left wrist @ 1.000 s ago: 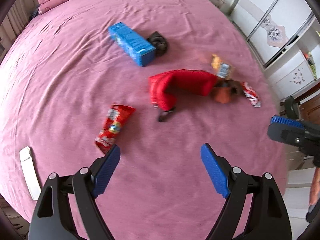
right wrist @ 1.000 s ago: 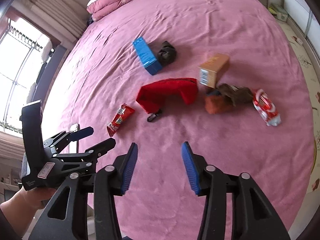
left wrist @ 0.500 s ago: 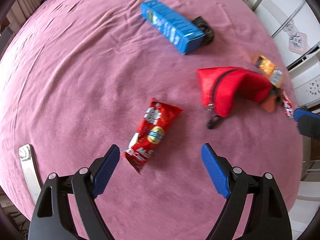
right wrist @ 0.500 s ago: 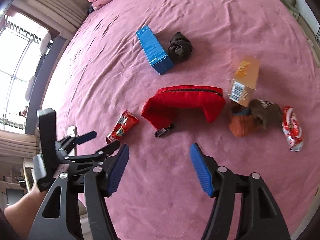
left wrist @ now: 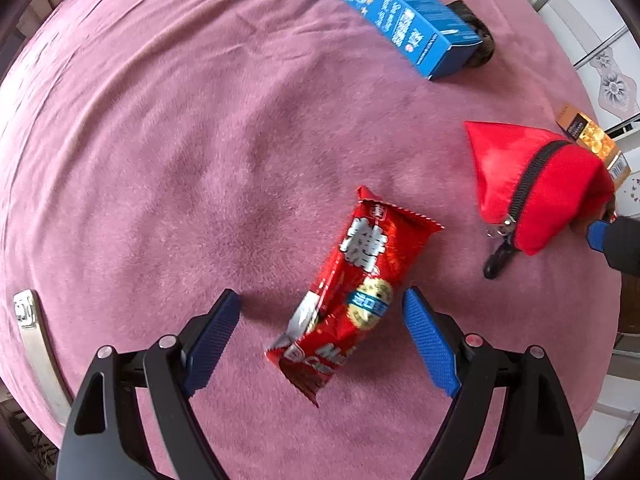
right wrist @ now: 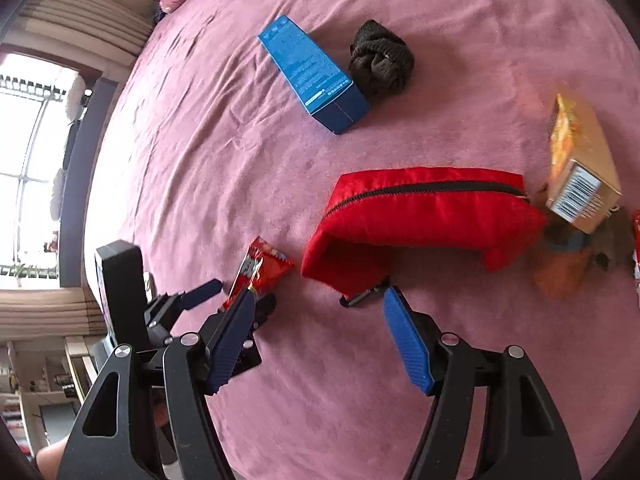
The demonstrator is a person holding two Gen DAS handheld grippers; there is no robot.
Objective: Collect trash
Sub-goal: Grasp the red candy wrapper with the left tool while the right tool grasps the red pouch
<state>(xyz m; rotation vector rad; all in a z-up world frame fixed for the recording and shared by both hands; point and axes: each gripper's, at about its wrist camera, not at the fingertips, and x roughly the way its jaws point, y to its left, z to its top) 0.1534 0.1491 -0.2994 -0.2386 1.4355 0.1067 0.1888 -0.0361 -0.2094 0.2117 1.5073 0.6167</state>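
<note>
**Inspector:** State of your left tool, and the item under it?

**Operator:** My left gripper (left wrist: 320,320) stands with its jaws spread wide, holding nothing. The red snack wrapper (left wrist: 352,292) lies flat on the pink bedspread (left wrist: 160,140), toward its near edge, its lower half between my blue pads (left wrist: 430,344), touching neither. I judge it light, thin, crinkly and slippery; it will buckle, not resist. I would pinch across its narrow middle, pads pressed into the soft cover.

**Inspector:** Further right?

**Operator:** The red zip pouch (right wrist: 420,216) lies mid-bed, zip closed, just beside the wrapper. My right gripper (right wrist: 320,320) hangs open and empty just short of the pouch's near end. Beyond, toward the far edge, a blue carton (right wrist: 312,76) touches a dark cloth bundle (right wrist: 380,60); a tan box (right wrist: 580,168) sits at the pouch's right end.
</note>
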